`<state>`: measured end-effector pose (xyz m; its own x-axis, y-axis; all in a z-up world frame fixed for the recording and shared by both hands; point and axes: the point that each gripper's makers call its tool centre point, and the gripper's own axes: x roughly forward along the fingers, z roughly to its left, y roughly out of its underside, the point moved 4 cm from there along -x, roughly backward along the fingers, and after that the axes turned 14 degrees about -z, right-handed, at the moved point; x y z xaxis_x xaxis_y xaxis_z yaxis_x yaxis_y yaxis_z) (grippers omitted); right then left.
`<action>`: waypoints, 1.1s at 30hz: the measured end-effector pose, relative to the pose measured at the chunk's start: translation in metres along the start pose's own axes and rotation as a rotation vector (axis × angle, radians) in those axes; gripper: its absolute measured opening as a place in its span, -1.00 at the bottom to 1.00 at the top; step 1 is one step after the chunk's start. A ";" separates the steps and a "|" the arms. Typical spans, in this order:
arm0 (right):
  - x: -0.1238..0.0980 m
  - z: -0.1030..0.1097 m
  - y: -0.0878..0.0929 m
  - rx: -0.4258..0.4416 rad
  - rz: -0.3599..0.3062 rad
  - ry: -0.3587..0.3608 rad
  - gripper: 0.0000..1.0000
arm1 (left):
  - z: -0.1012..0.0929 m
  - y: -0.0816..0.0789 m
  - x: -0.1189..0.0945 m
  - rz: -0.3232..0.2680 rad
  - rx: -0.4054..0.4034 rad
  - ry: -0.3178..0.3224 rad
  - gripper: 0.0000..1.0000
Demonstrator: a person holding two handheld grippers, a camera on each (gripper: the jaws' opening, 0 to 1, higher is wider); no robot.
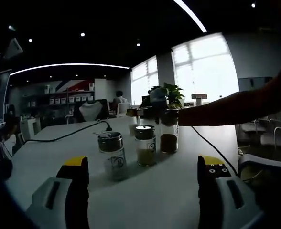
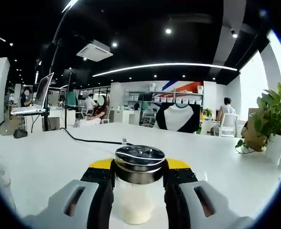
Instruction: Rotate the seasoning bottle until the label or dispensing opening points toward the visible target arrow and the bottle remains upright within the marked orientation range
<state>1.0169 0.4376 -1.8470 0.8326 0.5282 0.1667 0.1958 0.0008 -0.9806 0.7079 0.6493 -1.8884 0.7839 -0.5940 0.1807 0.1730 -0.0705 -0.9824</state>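
Note:
Three glass seasoning bottles with metal lids stand upright on the white table (image 1: 45,162). The nearest bottle (image 1: 113,156) holds pale contents, the middle bottle (image 1: 145,146) greenish ones, and the far bottle (image 1: 169,137) brown ones. My left gripper (image 1: 144,168) is open, its jaws wide apart in front of the near two and touching nothing. A person's arm reaches in from the right, and my right gripper (image 1: 155,109) is at the far bottle's top. In the right gripper view, my right gripper (image 2: 139,168) is shut on a bottle (image 2: 139,164) just below its perforated silver lid.
A black cable (image 1: 69,136) crosses the table behind the bottles and also lies ahead of the held bottle as a black cable (image 2: 92,140). A potted plant (image 1: 171,95) stands at the far table edge, seen again at right as a potted plant (image 2: 274,117). People sit at desks beyond.

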 end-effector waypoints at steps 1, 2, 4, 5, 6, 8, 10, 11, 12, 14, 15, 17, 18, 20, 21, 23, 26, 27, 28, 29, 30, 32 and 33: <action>-0.001 -0.001 -0.003 -0.006 -0.004 -0.004 -0.25 | 0.000 0.000 0.000 0.001 0.001 -0.001 0.99; -0.002 -0.002 -0.005 -0.005 -0.007 -0.003 -0.26 | 0.000 0.001 0.000 0.003 -0.002 -0.002 0.99; -0.006 -0.003 -0.009 0.000 -0.022 0.001 -0.26 | 0.000 0.002 0.000 0.006 -0.006 -0.001 0.99; -0.009 -0.004 -0.013 0.000 -0.030 -0.004 -0.26 | -0.001 0.002 0.000 0.006 -0.005 0.000 0.99; -0.012 -0.004 -0.017 0.001 -0.034 -0.003 -0.26 | -0.001 0.002 0.001 0.004 -0.005 0.002 0.99; -0.016 -0.006 -0.021 0.000 -0.038 0.002 -0.26 | -0.003 0.001 0.001 0.001 -0.005 0.005 0.99; -0.023 -0.008 -0.024 -0.001 -0.044 0.006 -0.26 | -0.004 0.001 0.002 0.000 -0.007 0.007 0.99; -0.028 -0.009 -0.026 -0.001 -0.045 0.005 -0.26 | -0.004 0.001 0.002 0.001 -0.008 0.007 0.99; -0.033 -0.009 -0.028 0.008 -0.052 0.006 -0.26 | -0.005 0.002 0.003 0.000 -0.009 0.007 0.99; -0.042 -0.012 -0.032 0.024 -0.060 0.010 -0.26 | -0.006 0.003 0.003 -0.001 -0.016 0.009 0.99; -0.045 -0.012 -0.034 0.025 -0.062 0.011 -0.26 | -0.007 0.003 0.003 -0.001 -0.020 0.011 0.99; -0.054 -0.011 -0.036 0.013 -0.059 0.005 -0.26 | -0.009 0.003 0.004 -0.004 -0.026 0.016 0.99; -0.058 -0.009 -0.037 0.002 -0.056 0.001 -0.26 | -0.009 0.002 0.004 -0.007 -0.027 0.018 0.99; -0.066 -0.008 -0.038 -0.004 -0.053 0.003 -0.26 | -0.011 0.002 0.005 -0.012 -0.029 0.022 0.99; -0.071 -0.008 -0.040 -0.003 -0.049 0.005 -0.26 | -0.011 0.002 0.005 -0.014 -0.031 0.023 0.99; -0.081 -0.010 -0.043 0.017 -0.057 0.016 -0.26 | -0.013 0.001 0.006 -0.018 -0.034 0.029 0.99; -0.094 -0.011 -0.047 0.021 -0.068 0.015 -0.26 | -0.016 0.000 0.006 -0.028 -0.035 0.036 0.99; -0.099 -0.009 -0.049 0.008 -0.069 0.013 -0.26 | -0.016 -0.001 0.007 -0.031 -0.037 0.037 0.99; -0.101 -0.009 -0.050 0.005 -0.069 0.013 -0.26 | -0.017 -0.001 0.007 -0.033 -0.038 0.039 0.99; -0.104 -0.008 -0.051 0.001 -0.069 0.013 -0.26 | -0.018 -0.002 0.007 -0.034 -0.039 0.041 0.99; -0.110 -0.006 -0.052 0.000 -0.070 0.015 -0.26 | -0.019 -0.002 0.007 -0.035 -0.040 0.043 0.99; -0.119 -0.004 -0.053 0.004 -0.061 0.023 -0.26 | -0.020 -0.003 0.008 -0.049 -0.051 0.046 0.99; -0.123 -0.002 -0.054 0.002 -0.057 0.027 -0.26 | -0.021 -0.004 0.009 -0.054 -0.059 0.047 0.99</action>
<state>0.9057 0.3707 -1.8147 0.8338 0.5043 0.2248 0.2422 0.0319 -0.9697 0.7016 0.6276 -1.8840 0.7450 -0.6251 0.2329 0.1779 -0.1502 -0.9725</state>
